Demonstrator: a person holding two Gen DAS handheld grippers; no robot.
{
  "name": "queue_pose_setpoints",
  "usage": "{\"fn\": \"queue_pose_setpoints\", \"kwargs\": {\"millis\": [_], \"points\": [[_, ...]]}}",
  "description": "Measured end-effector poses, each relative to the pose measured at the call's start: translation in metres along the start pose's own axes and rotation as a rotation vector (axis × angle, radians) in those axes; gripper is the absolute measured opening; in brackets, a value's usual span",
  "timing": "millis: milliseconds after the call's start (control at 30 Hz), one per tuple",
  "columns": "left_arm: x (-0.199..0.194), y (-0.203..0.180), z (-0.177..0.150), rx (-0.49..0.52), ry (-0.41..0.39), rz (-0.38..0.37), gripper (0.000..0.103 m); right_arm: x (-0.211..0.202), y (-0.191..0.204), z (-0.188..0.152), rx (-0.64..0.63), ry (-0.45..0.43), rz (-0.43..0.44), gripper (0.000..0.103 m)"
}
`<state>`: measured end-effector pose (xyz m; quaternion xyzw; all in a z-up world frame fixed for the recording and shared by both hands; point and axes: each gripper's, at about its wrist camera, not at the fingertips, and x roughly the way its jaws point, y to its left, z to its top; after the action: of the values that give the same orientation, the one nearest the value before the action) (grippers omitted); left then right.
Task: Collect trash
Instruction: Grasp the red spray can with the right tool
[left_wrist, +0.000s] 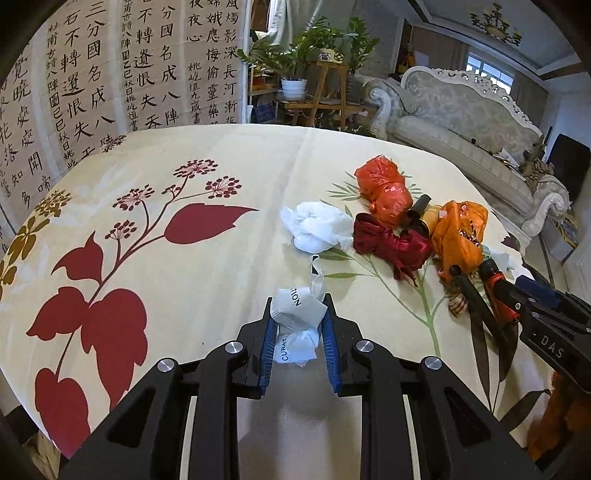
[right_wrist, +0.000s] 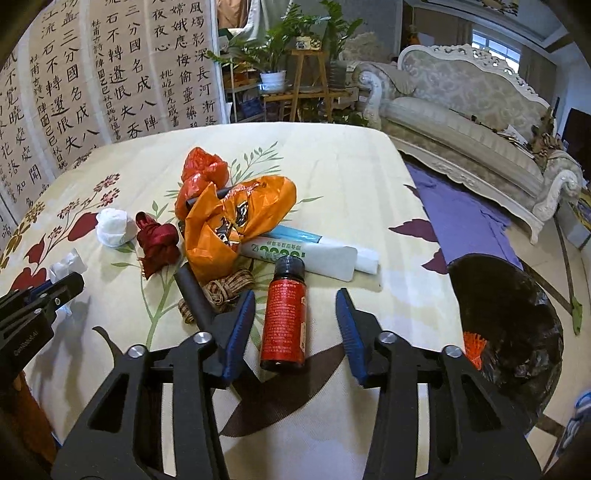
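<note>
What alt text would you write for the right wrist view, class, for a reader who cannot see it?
The right tongs stand open around a red bottle lying on a floral tablecloth, pads not touching it. Behind lie an orange bag, a white tube and a red ribbon; a black-lined bin stands at the right.

Crinkled glossy plastic bags (right_wrist: 236, 218), matt cloth tablecloth (left_wrist: 207, 266)

Crumpled white wrapper (left_wrist: 295, 325) pinched upright; red bottle (right_wrist: 284, 317) lies on the tablecloth (right_wrist: 351, 173).
</note>
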<state>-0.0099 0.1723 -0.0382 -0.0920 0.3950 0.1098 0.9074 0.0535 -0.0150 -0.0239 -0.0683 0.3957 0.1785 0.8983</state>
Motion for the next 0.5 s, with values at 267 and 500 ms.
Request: {"fn": "queue_pose_setpoints", "kwargs": {"millis": [267, 500], "points": [[0.002, 0.000, 0.000, 0.002, 0.004, 0.001, 0.024, 0.006, -0.001, -0.003, -0.006, 0.028, 0.012, 0.023], [-0.001, -0.005, 0.000, 0.002, -0.004, -0.007, 0.024, -0.004, -0.007, -0.008, 0.014, 0.001, 0.017, 0.023]]}}
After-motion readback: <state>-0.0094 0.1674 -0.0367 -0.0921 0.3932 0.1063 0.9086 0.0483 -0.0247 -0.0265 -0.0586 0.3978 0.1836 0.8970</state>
